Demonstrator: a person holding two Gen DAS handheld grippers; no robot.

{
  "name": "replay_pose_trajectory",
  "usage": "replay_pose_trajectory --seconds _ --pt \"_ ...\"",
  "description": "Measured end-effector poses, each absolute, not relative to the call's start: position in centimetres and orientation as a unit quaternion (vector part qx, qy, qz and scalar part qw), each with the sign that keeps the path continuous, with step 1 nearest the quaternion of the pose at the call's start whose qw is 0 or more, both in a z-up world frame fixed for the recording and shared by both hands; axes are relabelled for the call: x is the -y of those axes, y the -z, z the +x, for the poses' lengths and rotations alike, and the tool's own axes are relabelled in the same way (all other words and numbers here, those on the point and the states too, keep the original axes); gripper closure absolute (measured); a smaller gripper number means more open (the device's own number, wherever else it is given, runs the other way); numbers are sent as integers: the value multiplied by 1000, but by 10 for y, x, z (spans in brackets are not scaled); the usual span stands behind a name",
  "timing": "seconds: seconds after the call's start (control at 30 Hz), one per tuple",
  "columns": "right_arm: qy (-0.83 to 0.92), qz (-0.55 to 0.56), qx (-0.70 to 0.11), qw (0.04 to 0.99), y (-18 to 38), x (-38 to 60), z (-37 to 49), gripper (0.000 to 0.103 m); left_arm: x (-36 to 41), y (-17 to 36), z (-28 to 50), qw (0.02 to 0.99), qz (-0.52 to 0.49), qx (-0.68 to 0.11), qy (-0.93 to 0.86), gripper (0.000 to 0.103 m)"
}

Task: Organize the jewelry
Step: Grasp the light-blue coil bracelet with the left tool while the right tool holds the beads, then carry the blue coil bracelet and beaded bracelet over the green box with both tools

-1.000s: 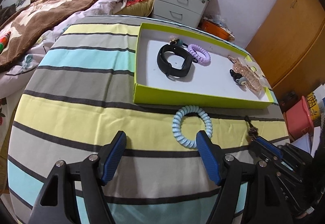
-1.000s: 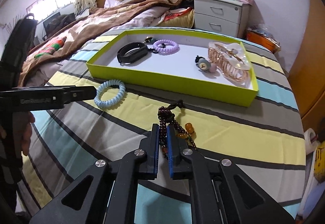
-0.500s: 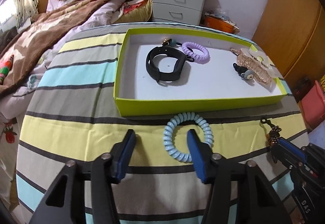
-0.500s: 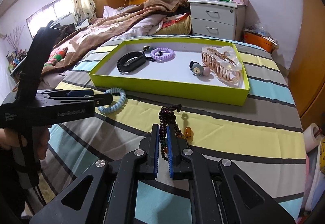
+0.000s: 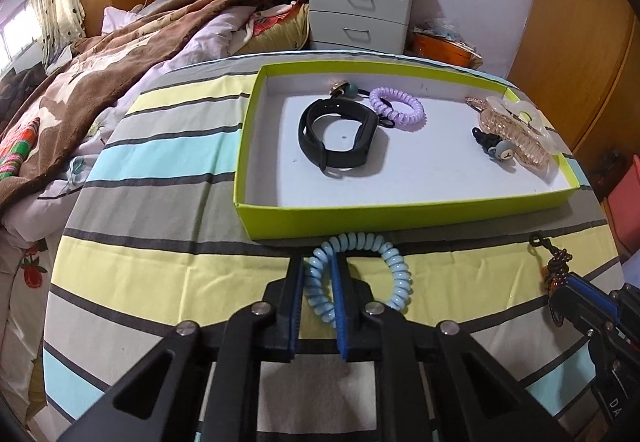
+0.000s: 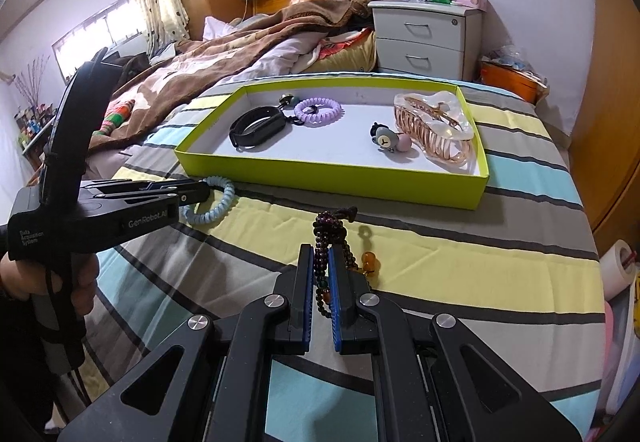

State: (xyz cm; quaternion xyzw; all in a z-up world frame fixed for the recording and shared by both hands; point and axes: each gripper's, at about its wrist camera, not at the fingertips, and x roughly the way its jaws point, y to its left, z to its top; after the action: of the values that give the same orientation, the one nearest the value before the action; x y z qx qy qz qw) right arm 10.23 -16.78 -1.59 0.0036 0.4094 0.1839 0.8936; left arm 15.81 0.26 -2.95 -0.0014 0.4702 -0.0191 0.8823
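A light blue coil hair tie lies on the striped cloth just in front of the lime-green box. My left gripper has its jaws closing, with the pads pressing the tie's left side. In the right wrist view, the same gripper grips the blue tie from the left. My right gripper is shut on a dark bead bracelet with an amber bead, which rests on the cloth. The box holds a black band, a purple coil tie, a clear claw clip and a bear hair tie.
The table wears a striped cloth. A bed with a brown blanket lies to the left and behind. A white nightstand stands at the back and a wooden wardrobe at the right. A hand holds the left gripper's handle.
The left gripper moved forward over the blue coil tie and its jaws closed from wide apart onto the tie's left side. The right gripper stayed shut on the bead bracelet.
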Motion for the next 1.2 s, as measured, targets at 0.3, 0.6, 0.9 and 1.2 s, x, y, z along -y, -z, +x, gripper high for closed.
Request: replay_pose_trajectory --seconds 0.3,0.6,0.9,1.2 --pt "-181 3 -404 897 13 170 99 96 -8 28 154 884 -18 -466 21 93" --pt "-181 0 -393 901 4 169 94 96 -12 17 146 888 -34 -457 31 93" --pt "-179 -1 -381 907 -9 169 91 96 -11 4 141 893 -39 -446 42 93" --pt "-178 -6 -365 914 -27 168 93 96 -14 -16 138 900 -43 -431 50 93"
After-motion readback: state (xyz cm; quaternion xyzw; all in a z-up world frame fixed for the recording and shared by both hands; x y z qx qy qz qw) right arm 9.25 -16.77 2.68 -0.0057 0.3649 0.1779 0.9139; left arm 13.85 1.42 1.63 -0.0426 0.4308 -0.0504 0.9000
